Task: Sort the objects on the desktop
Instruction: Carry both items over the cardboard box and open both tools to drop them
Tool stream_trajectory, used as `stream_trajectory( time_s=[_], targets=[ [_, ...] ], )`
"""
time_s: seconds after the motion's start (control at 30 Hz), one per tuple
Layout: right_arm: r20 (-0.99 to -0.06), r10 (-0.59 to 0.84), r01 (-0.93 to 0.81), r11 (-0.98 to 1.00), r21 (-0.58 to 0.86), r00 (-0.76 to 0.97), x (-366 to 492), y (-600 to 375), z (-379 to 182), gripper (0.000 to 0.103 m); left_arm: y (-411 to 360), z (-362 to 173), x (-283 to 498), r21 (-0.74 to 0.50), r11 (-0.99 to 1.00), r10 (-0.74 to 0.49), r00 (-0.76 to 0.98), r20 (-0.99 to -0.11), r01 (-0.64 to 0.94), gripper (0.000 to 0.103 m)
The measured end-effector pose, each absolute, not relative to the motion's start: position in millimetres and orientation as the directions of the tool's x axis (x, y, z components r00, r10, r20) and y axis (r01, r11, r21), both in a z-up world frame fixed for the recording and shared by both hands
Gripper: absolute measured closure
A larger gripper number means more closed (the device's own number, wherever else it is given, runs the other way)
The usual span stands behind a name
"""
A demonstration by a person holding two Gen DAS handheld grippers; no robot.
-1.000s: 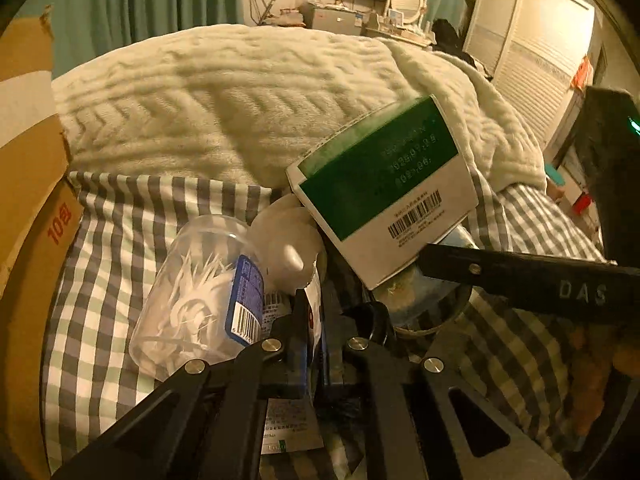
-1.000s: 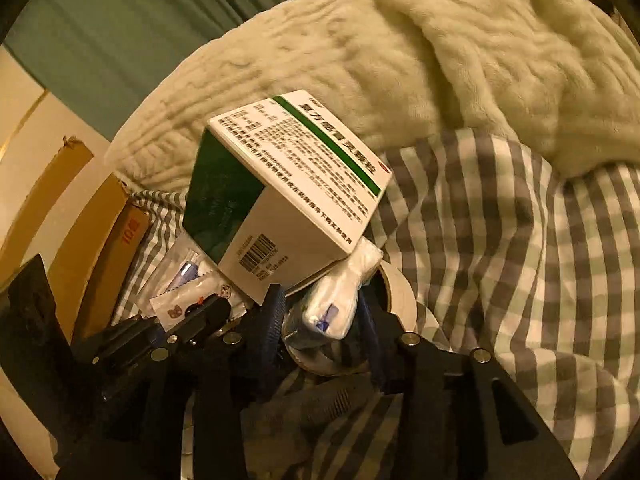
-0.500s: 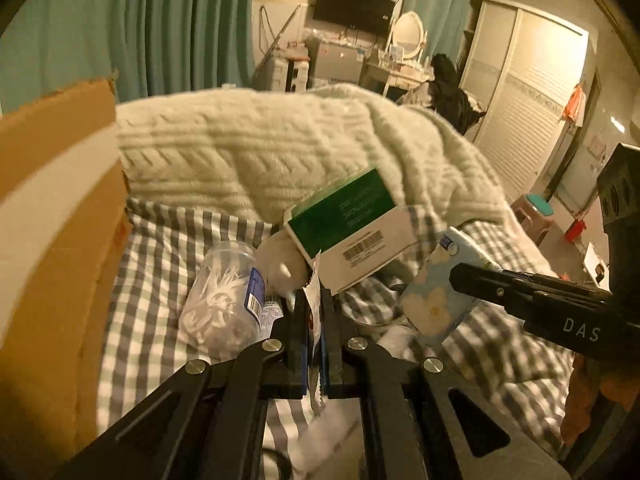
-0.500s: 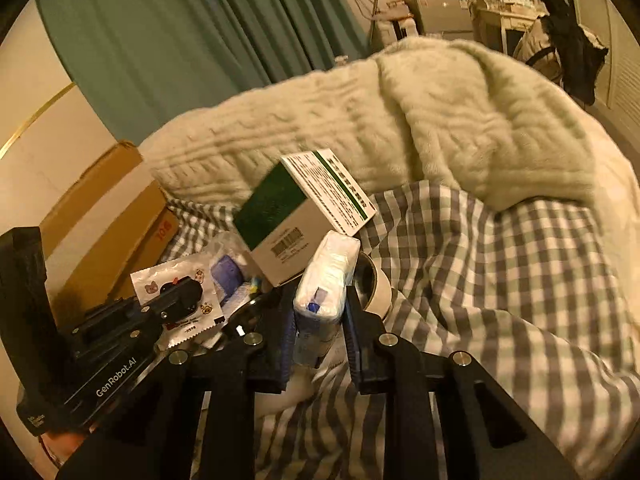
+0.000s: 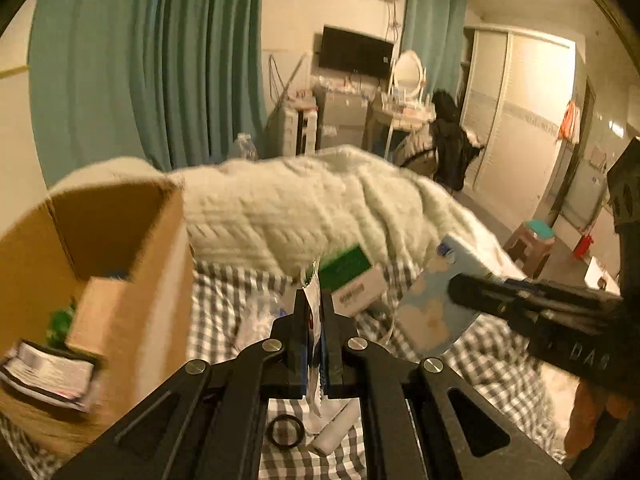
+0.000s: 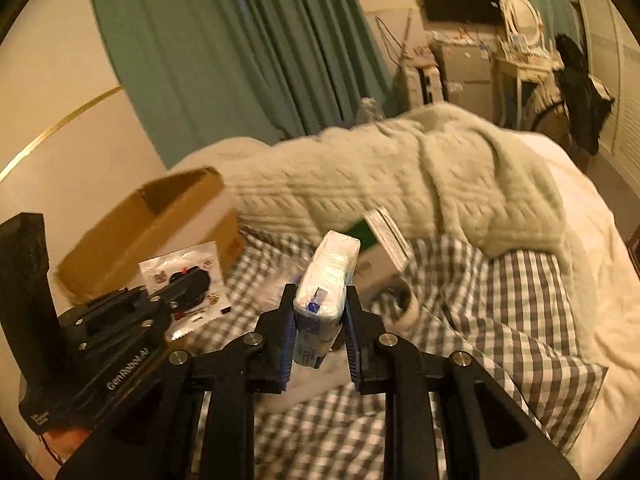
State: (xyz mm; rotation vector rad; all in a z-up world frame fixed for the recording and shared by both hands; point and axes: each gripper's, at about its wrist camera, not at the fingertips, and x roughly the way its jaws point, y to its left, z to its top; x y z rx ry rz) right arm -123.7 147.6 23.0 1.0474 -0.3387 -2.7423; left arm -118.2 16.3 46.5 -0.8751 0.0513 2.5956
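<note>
My left gripper (image 5: 315, 300) is shut on a thin flat packet (image 5: 313, 296), held edge-on above the checked bedsheet (image 5: 216, 304); in the right wrist view the same packet (image 6: 182, 276) shows cartoon prints. My right gripper (image 6: 319, 300) is shut on a white tissue pack (image 6: 326, 280) with a blue tab, which also shows in the left wrist view (image 5: 436, 312). An open cardboard box (image 5: 120, 264) stands at the left, also in the right wrist view (image 6: 148, 228). A green and white medicine box (image 5: 352, 280) lies on the sheet ahead.
A cream knitted blanket (image 5: 304, 208) is heaped behind the objects. A roll of tape (image 6: 404, 304) lies on the sheet by the medicine box. A small black ring (image 5: 285, 432) and a white item lie under my left gripper. Teal curtains and furniture stand beyond.
Both grippers have risen and pulled back from the pile, each carrying its object. The cardboard box has come into fuller view at the left.
</note>
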Motion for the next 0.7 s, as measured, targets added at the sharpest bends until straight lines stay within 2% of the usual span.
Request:
stream_trajectory(
  time_s=[0.23, 0.4, 0.57, 0.7],
  targets=[
    [-0.553, -0.316, 0.232, -0.948, 0.217, -0.771, -117.8, 85.6, 91.3, 0.082, -45.2, 104.8, -117.8, -0.061, -0.955, 0.276, -0.791, -0.546, -0.291, 0.099],
    [-0.509, -0.386, 0.348, -0.921, 0.174, -0.769, -128.0, 22.7, 133.7, 0.082, -105.6, 115.0, -132.4, -0.097, -0.979, 0.202, -0.786, -0.584, -0.179, 0.099],
    [-0.54, -0.474, 0.414, -0.879, 0.237, -0.695, -161.1, -34.2, 129.9, 0.082, -152.0, 105.2, -143.3, -0.071, -0.995, 0.103, -0.779, -0.618, -0.075, 0.099],
    [-0.573, -0.48, 0.424, -0.873, 0.24, -0.665, -180.9, -64.9, 111.9, 0.082, -172.7, 89.2, -149.3, -0.056, -0.998, 0.057, -0.757, -0.651, -0.027, 0.099]
  ],
)
